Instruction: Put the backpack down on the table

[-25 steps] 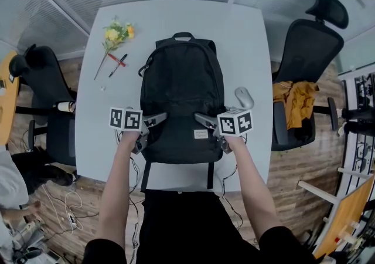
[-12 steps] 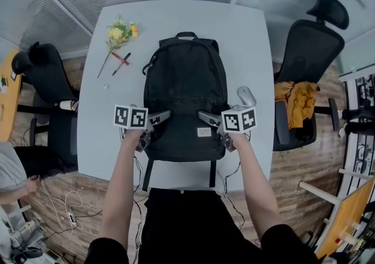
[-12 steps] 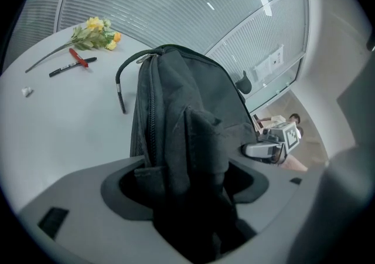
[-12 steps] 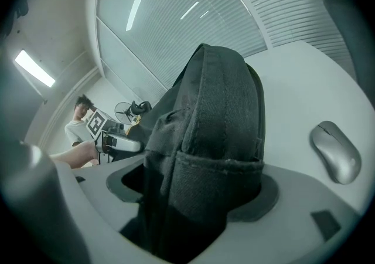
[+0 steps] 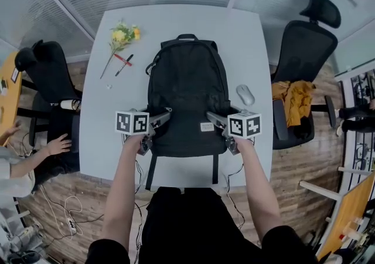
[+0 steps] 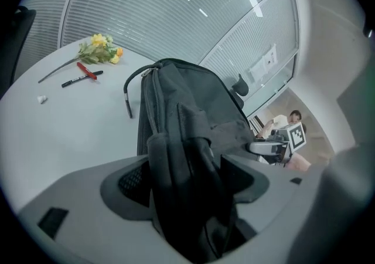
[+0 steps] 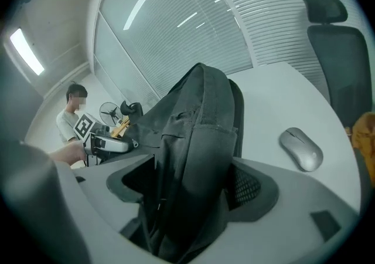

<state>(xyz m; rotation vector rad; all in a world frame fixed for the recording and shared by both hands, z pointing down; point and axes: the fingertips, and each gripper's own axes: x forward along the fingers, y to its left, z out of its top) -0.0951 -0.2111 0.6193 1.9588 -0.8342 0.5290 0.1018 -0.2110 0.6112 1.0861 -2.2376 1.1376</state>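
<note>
Backpack [image 5: 186, 90], black fabric, lay flat mid grey surface [image 5: 249, 40]. Left claw [image 5: 166, 114] just opened, side fabric loose between jaws; right claw [image 5: 211, 118] likewise released. Clean finish needed straight pull-back, no snagging.

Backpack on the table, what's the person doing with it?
A person holds a gripper in each hand at the sides of the black backpack, which lies flat on the white table. The left gripper has jaws that have just been opening, with backpack fabric between them. The right gripper has its jaws apart around fabric too.
</note>
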